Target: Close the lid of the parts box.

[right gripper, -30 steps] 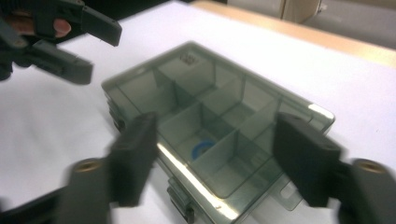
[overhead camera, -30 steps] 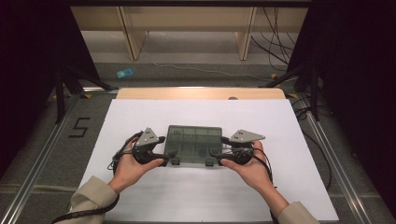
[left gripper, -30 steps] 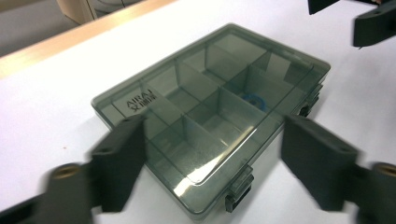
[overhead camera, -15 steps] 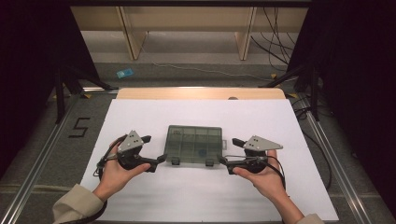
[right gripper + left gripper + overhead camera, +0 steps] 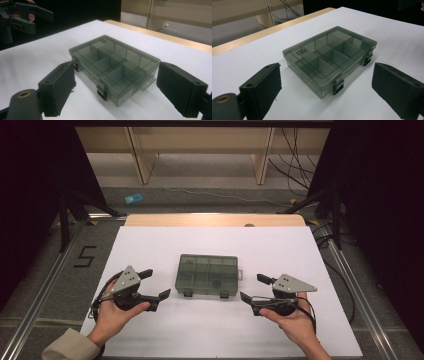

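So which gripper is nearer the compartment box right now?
Left, narrowly. The left gripper sits off the compartment box's left side, the right gripper off its right side; both open, neither touching.

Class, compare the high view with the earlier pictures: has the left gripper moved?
Yes. The left gripper has drawn back leftward from the grey box, which lies in its place on the white table; its jaws, just opening, hold nothing.
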A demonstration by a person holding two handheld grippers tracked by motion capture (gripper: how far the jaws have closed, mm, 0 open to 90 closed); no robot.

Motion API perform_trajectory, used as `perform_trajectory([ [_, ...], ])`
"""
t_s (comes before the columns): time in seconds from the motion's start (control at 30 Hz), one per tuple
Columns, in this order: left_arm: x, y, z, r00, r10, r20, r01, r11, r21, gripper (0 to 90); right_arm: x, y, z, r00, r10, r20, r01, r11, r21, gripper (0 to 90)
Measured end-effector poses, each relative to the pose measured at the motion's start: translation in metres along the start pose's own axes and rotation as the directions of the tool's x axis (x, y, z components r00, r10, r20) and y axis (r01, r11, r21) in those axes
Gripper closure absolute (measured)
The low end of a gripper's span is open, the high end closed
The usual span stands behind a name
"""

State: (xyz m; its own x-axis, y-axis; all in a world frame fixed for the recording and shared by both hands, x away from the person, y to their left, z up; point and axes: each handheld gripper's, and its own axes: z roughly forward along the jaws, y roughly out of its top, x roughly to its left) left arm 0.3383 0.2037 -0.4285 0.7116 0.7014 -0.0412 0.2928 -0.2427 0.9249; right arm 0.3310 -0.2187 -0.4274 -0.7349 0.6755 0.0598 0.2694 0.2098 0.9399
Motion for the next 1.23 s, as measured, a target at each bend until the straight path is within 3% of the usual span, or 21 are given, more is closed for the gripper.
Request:
perform_trajectory([
  [0.03, -0.001, -0.001, -0.001, 1.0, -0.005, -0.006, 0.005, 1.0, -0.003, 8.6, 0.002, -0.001, -0.002, 0.9996, 0.022, -0.016, -0.022, 1.0, -0.002, 16.2],
  [0.1, -0.002, -0.003, -0.004, 0.9999, -0.012, 0.0, 0.012, 0.9998, -0.015, 8.6, 0.001, -0.002, -0.007, 1.0, 0.005, 0.002, -0.005, 1.0, 0.005, 16.3],
  [0.13, -0.003, -0.003, -0.006, 0.9999, -0.013, -0.006, 0.013, 0.9998, -0.014, 8.6, 0.001, -0.003, -0.007, 1.0, -0.004, 0.007, 0.004, 1.0, -0.026, 16.2],
  [0.17, -0.003, -0.004, -0.007, 0.9999, -0.015, -0.007, 0.015, 0.9997, -0.019, 8.6, 0.002, -0.003, -0.011, 1.0, 0.002, 0.009, -0.002, 1.0, 0.0, 16.2],
  [0.2, -0.004, -0.005, -0.009, 0.9997, -0.021, -0.013, 0.02, 0.9996, -0.02, 8.6, 0.003, -0.005, -0.012, 0.9998, 0.02, 0.003, -0.02, 1.0, -0.014, 16.2],
  [0.33, -0.006, -0.009, -0.013, 0.9996, -0.023, -0.017, 0.022, 0.9995, -0.021, 8.6, 0.001, -0.007, -0.022, 0.9997, 0.018, 0.015, -0.018, 1.0, -0.011, 16.3],
  [0.37, -0.006, -0.01, -0.014, 0.9996, -0.023, -0.016, 0.022, 0.9995, -0.021, 8.6, -0.001, -0.009, -0.023, 0.9996, -0.009, 0.028, 0.01, 1.0, -0.026, 16.3],
  [0.43, -0.008, -0.011, -0.014, 0.9993, -0.034, -0.017, 0.034, 0.9992, -0.019, 8.6, -0.001, -0.01, -0.027, 0.9996, 0.005, 0.027, -0.005, 1.0, -0.005, 16.3],
  [0.6, -0.009, -0.012, -0.014, 0.9993, -0.032, -0.018, 0.032, 0.9992, -0.022, 8.5, -0.001, -0.01, -0.03, 0.9994, 0.003, 0.035, -0.002, 1.0, -0.02, 16.4],
  [0.7, -0.01, -0.011, -0.014, 0.9985, -0.053, -0.015, 0.052, 0.9976, -0.045, 8.5, -0.002, -0.011, -0.031, 0.9992, -0.002, 0.04, 0.003, 1.0, -0.023, 16.5],
  [0.73, -0.011, -0.011, -0.014, 0.9979, -0.061, -0.021, 0.06, 0.9971, -0.047, 8.6, -0.002, -0.012, -0.029, 0.9995, 0.011, 0.031, -0.009, 0.999, -0.049, 16.5],
  [0.8, -0.013, -0.011, -0.012, 0.9984, -0.055, -0.011, 0.055, 0.9972, -0.052, 8.6, -0.004, -0.011, -0.031, 0.9986, -0.007, 0.052, 0.009, 0.999, -0.045, 16.5],
  [0.87, -0.014, -0.011, -0.012, 0.9982, -0.058, -0.018, 0.057, 0.9975, -0.043, 8.6, -0.003, -0.012, -0.031, 0.9993, 0.016, 0.033, -0.014, 0.999, -0.051, 16.5],
  [1.07, -0.013, -0.01, -0.012, 0.9991, -0.037, -0.022, 0.036, 0.9982, -0.048, 8.6, -0.006, -0.012, -0.034, 0.9984, -0.017, 0.053, 0.019, 0.999, -0.026, 16.6],
  [1.13, -0.014, -0.011, -0.011, 0.9983, -0.052, -0.027, 0.051, 0.9977, -0.044, 8.7, -0.005, -0.012, -0.034, 0.9989, 0.003, 0.047, -0.003, 1.0, -0.011, 16.6],
  [1.17, -0.013, -0.011, -0.011, 0.9988, -0.044, -0.023, 0.043, 0.998, -0.047, 8.7, -0.005, -0.013, -0.031, 0.9989, 0.005, 0.046, -0.003, 0.999, -0.044, 16.6],
  [1.2, -0.013, -0.011, -0.011, 0.9988, -0.043, -0.023, 0.042, 0.9981, -0.046, 8.7, -0.006, -0.013, -0.031, 0.9987, -0.014, 0.048, 0.017, 0.998, -0.055, 16.6],
  [1.23, -0.013, -0.011, -0.01, 0.9989, -0.042, -0.02, 0.041, 0.9981, -0.046, 8.7, -0.006, -0.013, -0.031, 0.999, -0.006, 0.045, 0.008, 0.999, -0.051, 16.6],
])
